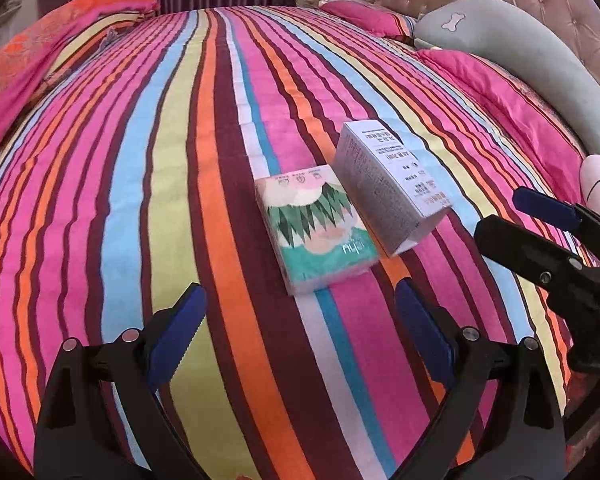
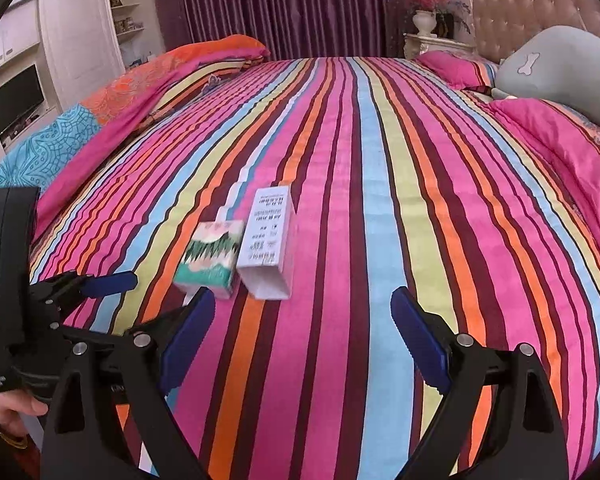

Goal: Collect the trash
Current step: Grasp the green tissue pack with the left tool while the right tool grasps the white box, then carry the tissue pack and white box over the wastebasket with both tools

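Note:
Two pieces of trash lie side by side on the striped bedspread. One is a green and white tissue pack. The other is an open-ended white printed carton, touching the pack's right side. My left gripper is open just short of the tissue pack, with nothing between its blue pads. My right gripper is open too, a little short of the carton and to its right, and it comes in from the right edge in the left wrist view. One left finger shows beside the pack.
A grey bone-marked pillow and pink pillows lie by the tufted headboard. A folded orange and pink quilt lines the bed's left side. White cabinets with a screen stand behind it. A hand holds the left gripper.

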